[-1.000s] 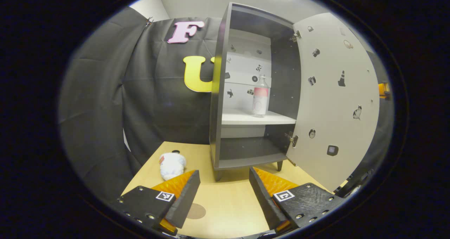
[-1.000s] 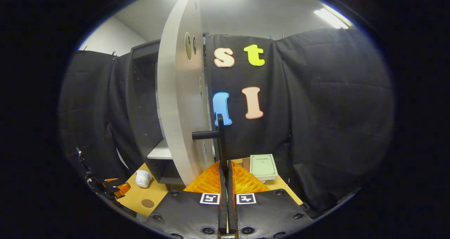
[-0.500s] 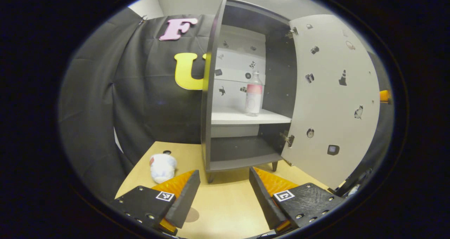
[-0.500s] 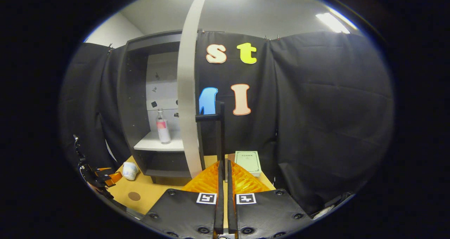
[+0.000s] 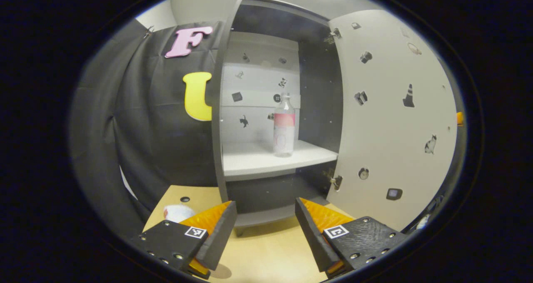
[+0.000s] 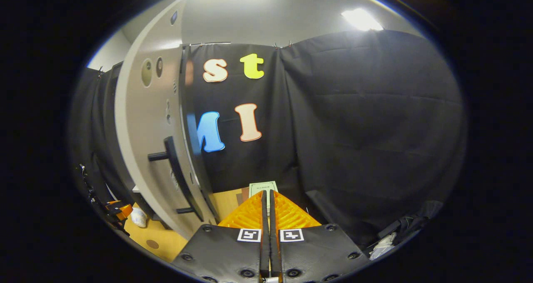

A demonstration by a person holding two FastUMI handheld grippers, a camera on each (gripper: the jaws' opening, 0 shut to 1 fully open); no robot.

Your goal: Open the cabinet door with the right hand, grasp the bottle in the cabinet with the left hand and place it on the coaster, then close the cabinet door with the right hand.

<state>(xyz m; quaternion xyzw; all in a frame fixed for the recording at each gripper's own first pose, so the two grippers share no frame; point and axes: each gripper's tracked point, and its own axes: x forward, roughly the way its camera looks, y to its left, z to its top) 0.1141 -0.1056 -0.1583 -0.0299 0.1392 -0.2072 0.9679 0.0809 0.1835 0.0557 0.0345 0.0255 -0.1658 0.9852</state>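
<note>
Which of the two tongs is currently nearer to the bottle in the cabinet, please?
Left. The left tongs, open, face the bottle standing on the shelf ahead. The right tongs, shut, are outside the open door, pointing away.

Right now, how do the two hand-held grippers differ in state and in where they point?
The left hand-held gripper has its fingers spread wide apart; the right hand-held gripper has its fingers closed together with nothing between them. The left one faces the open cabinet, lined up roughly below the bottle on the shelf; the right one faces the booth wall, with the door and its handle off to its side. Neither holds anything.
</note>
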